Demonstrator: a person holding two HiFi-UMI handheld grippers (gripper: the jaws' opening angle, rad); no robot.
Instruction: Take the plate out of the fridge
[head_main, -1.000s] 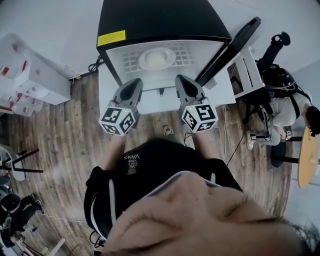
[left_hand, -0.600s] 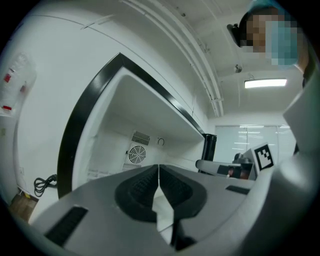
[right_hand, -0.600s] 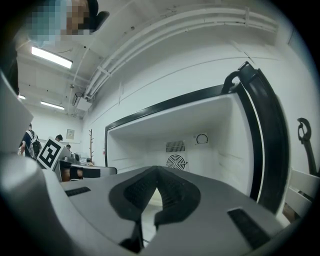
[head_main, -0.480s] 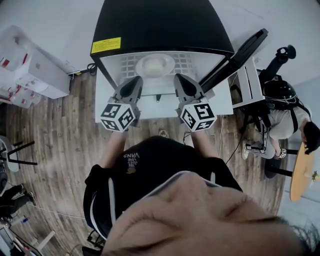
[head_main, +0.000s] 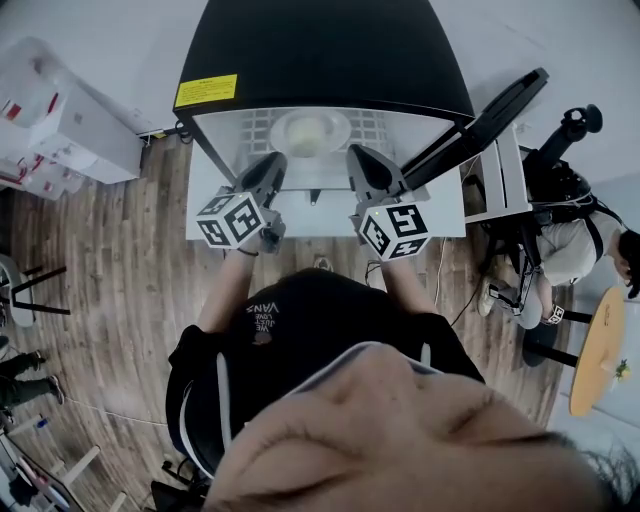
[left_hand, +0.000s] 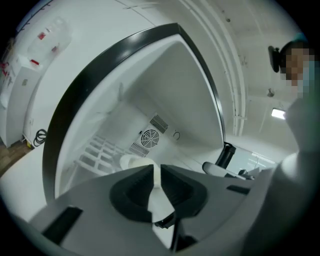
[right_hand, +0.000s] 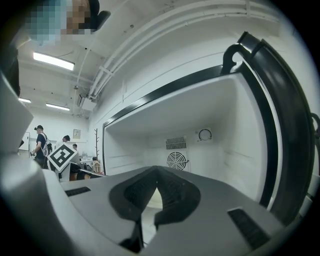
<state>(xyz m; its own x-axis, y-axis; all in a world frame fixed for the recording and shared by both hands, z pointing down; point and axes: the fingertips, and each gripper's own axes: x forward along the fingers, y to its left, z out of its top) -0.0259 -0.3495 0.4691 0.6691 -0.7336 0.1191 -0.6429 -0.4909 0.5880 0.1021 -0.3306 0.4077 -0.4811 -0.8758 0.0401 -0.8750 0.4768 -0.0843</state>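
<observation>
Black on top and white inside, the mini fridge (head_main: 320, 60) stands with its door (head_main: 478, 105) swung wide to my right while I hold both hand-held grippers level at the opening. My left gripper (head_main: 271, 166) has its jaws together with nothing between them. Only a thin slit shows in the left gripper view, and the fridge's pale interior shows through it. My right gripper (head_main: 359, 160) is the same, its tips meeting on nothing. The pale plate (head_main: 310, 130) lies at the middle of the wire shelf (head_main: 258, 126) inside the fridge, beyond both sets of tips and between the lines they point along, with neither gripper touching it. From the left gripper it peeks just over the jaws, with the round fan (left_hand: 149, 137) on the back wall above it (the right gripper view shows that fan too). A yellow label (head_main: 206, 90) sits at the front left corner of the fridge's top. Off to my right, well apart from the fridge, a person (head_main: 578, 225) sits near a round wooden table (head_main: 592, 350) on the wood floor (head_main: 110, 270).
</observation>
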